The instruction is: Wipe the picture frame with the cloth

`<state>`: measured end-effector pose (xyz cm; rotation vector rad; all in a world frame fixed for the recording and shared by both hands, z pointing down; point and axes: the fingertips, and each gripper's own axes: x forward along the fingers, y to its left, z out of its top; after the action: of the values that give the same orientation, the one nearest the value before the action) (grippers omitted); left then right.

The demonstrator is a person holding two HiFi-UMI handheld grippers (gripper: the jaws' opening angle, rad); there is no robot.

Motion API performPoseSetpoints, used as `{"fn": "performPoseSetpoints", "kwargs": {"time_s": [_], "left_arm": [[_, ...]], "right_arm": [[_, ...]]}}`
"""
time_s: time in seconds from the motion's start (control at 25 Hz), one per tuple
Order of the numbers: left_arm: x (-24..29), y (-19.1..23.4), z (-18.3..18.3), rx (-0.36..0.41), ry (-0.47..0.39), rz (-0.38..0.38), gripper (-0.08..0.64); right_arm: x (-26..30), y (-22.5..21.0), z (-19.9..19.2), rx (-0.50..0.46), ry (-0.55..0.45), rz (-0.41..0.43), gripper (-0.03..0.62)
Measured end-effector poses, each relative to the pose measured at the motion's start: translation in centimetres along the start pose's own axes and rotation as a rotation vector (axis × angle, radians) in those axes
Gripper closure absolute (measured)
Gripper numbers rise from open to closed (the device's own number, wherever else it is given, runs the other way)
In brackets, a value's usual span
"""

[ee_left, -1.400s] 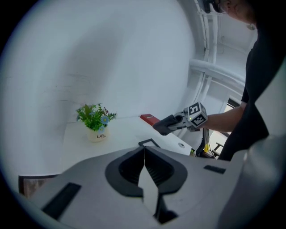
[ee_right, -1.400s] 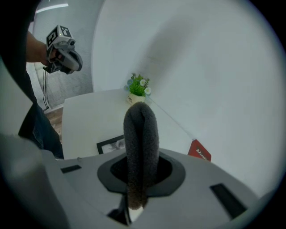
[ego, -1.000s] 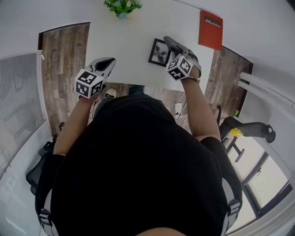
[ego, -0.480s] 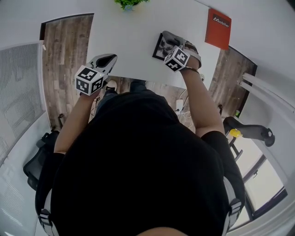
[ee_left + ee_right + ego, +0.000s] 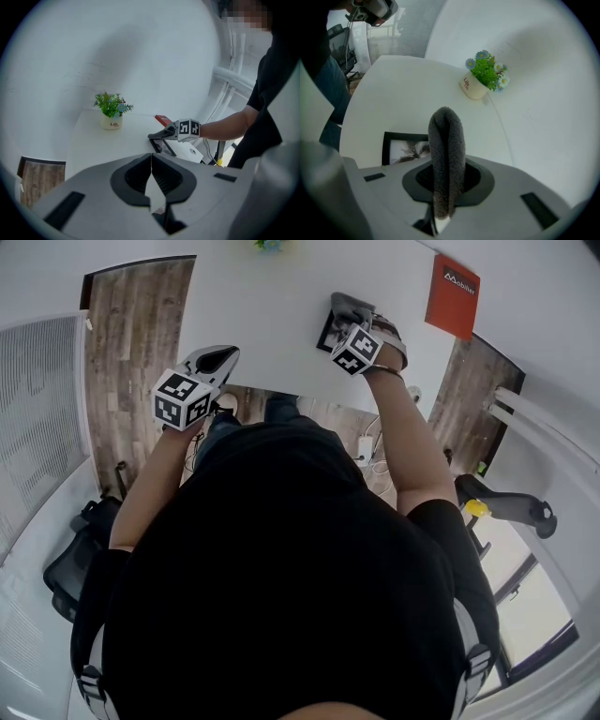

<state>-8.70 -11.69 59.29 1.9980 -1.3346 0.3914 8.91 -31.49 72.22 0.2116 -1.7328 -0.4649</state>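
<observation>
Clamped in the right gripper [image 5: 447,187]: a dark grey cloth [image 5: 446,150], thick and nubbly like terry, folded into a tall narrow loop standing up from between the jaws, rounded at the top. Just beyond and below that loop, on the white table [image 5: 408,89]: the picture frame [image 5: 399,145], thin, black and square-cornered, around a pale greyish print, printed side up toward the camera. Only its left edge and far left corner in view from the right gripper, edges roughly square to the jaws. The rest is cut off by the smooth grey gripper body, so long axis hard to judge. No telling whether cloth and frame touch, nor whether the frame is flat or propped. In the head view, largely covered by the same gripper, near the table's front edge. Left gripper [image 5: 151,174] by the table's front left corner, well apart from the frame, jaws pressed together on nothing. Further back on the matt tabletop: a small cream pot [image 5: 474,86] of green leaves and blue flowers. Off to the right, a flat rectangular red booklet [image 5: 452,296]
</observation>
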Motion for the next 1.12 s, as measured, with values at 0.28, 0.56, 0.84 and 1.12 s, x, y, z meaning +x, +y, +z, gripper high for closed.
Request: {"fn": "performPoseSetpoints", "kwargs": {"time_s": [0.28, 0.56, 0.84, 1.12], "left_arm": [[-0.3, 0.0, 0.0, 0.001, -0.006, -0.004, 0.549], [-0.7, 0.2, -0.9, -0.012, 0.002, -0.013, 0.549], [-1.1, 0.7, -1.1, -0.013, -0.001, -0.017, 0.549], [-1.2, 1.0, -1.3, -0.017, 0.002, -0.031, 0.549]], "right_arm": [[0.3, 0.9, 0.3, -0.006, 0.017, 0.006, 0.548], [0.7, 2.6, 0.5, -0.019, 0.03, 0.034, 0.548], [0.7, 4.0, 0.9, -0.011, 0.041, 0.054, 0.548], [0.7, 5.2, 0.7, 0.004, 0.05, 0.068, 0.548]]}}
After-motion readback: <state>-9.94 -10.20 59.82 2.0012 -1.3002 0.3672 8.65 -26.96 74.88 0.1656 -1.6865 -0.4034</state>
